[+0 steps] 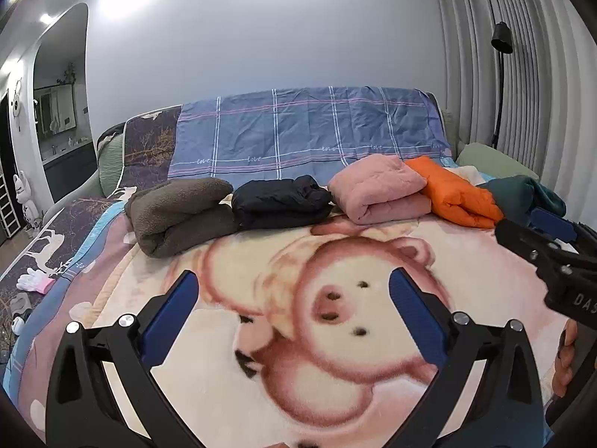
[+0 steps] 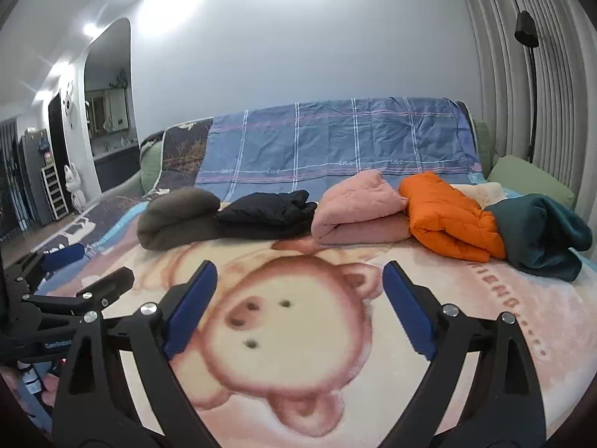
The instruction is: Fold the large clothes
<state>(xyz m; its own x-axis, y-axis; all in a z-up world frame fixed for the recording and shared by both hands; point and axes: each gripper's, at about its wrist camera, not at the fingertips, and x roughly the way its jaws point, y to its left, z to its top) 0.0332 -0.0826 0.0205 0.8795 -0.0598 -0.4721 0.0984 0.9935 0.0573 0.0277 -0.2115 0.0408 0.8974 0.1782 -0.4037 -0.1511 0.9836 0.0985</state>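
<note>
Clothes lie folded in a row across the far side of the blanket: brown, black, pink, orange and teal bundles. In the left wrist view, the left gripper hovers wide open and empty above the pig print.

In the right wrist view, the right gripper is likewise spread wide, holding nothing. The teal bundle looks loosest. Folding seems between garments or finished; next would be reaching for any unfolded piece.
</note>
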